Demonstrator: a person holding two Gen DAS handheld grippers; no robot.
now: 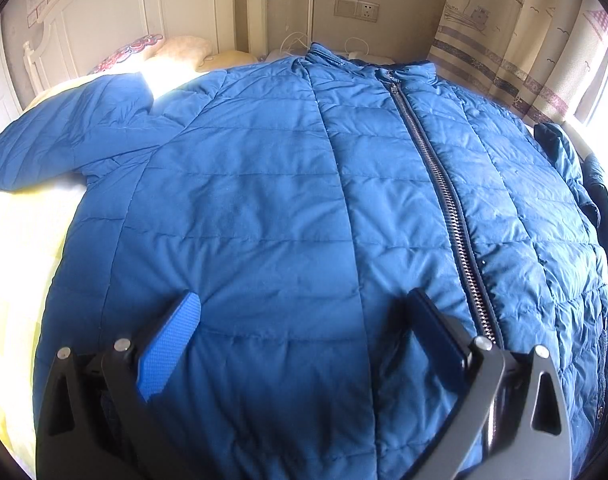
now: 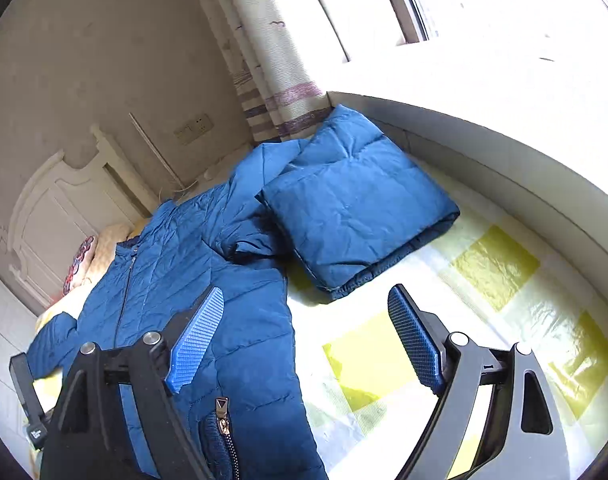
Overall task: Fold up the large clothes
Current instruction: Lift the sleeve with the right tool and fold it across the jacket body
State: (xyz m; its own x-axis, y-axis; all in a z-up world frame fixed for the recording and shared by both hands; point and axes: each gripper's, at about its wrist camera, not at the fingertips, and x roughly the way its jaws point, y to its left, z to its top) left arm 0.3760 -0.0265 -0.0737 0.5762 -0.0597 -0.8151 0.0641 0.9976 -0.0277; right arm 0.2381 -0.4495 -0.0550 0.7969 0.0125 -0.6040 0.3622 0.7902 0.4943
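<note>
A large blue quilted jacket [image 1: 264, 200] lies front-up and spread flat on the bed, its metal zipper [image 1: 443, 184] closed up to the collar. Its left sleeve [image 1: 64, 140] stretches out to the left. My left gripper [image 1: 304, 296] hovers open over the lower front, just left of the zipper, with nothing between its blue pads [image 1: 172, 344]. In the right wrist view the jacket [image 2: 176, 248] fills the left side, and its other sleeve [image 2: 355, 204] lies bent on the sheet. My right gripper [image 2: 305, 292] stands open over the jacket's side edge, holding nothing.
The yellow-and-white checked sheet [image 2: 495, 264] lies bare to the right of the jacket. A white ledge [image 2: 483, 120] under the window borders the bed on that side, beside a striped curtain [image 1: 515, 40]. Pillows [image 1: 176, 50] and a white headboard [image 1: 104, 12] stand beyond the collar.
</note>
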